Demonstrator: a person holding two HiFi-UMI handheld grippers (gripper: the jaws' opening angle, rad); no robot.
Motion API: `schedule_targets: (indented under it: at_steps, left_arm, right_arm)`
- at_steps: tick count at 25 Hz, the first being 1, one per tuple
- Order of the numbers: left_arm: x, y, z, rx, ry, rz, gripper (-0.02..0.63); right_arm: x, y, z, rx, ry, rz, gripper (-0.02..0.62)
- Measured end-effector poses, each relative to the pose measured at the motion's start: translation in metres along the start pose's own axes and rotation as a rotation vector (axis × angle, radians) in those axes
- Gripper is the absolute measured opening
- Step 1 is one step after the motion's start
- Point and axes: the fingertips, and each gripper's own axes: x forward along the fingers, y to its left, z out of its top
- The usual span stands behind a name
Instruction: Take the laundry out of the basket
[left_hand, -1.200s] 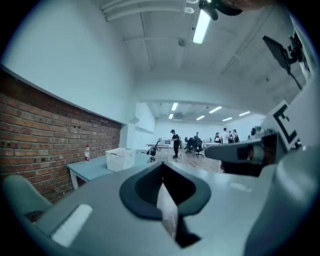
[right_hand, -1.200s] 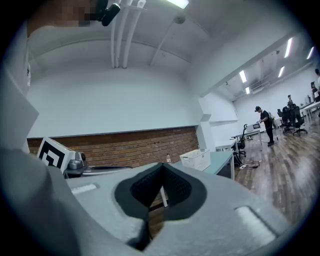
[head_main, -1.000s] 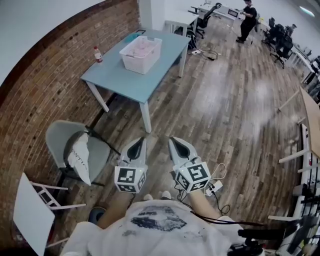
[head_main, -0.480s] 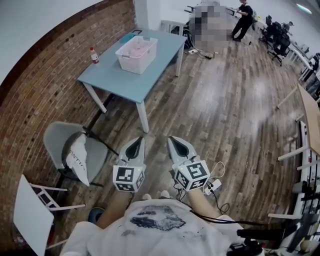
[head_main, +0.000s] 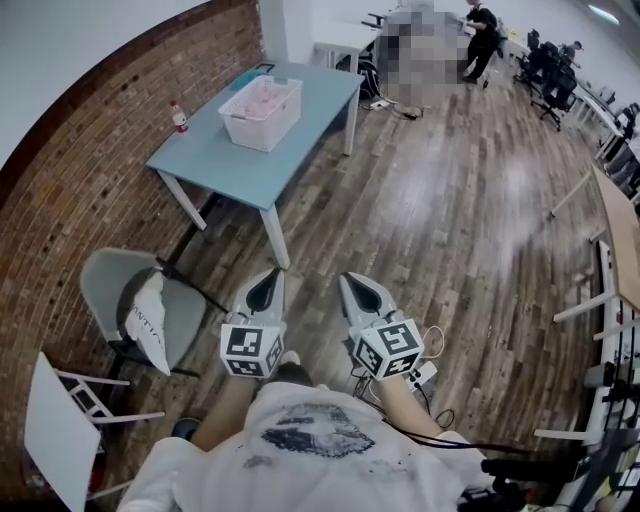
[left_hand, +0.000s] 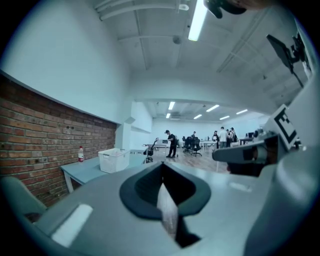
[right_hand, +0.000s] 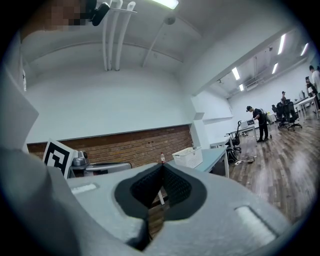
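Gripping nothing, left hand-held gripper (head_main: 272, 272) and right hand-held gripper (head_main: 347, 279), both closed, face a boxy white basket (head_main: 262, 100).

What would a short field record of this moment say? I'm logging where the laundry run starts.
basket: white, on the blue table, pinkish laundry inside
bottle: upright on the table, by the brick wall
left gripper: jaws shut, empty, well short of the table
right gripper: jaws shut, empty
chair: grey, white cloth on it
progress: nothing taken out yet
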Motion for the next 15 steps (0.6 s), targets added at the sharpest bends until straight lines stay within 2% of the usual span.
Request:
schedule_targets:
  at_steps: [8,15]
  left_arm:
    - [0.056,0.014,-0.002,-0.008,-0.005,-0.028,-0.011]
    - [0.139,0.063,-0.010,-0.031,0.002,-0.035,-0.009]
  right_arm:
    - [0.036,-0.036,0.000,-0.007,0.014,-0.014,-0.003]
    - [0.115,-0.082,-0.004,-0.016,0.053,-0.027,-0.003]
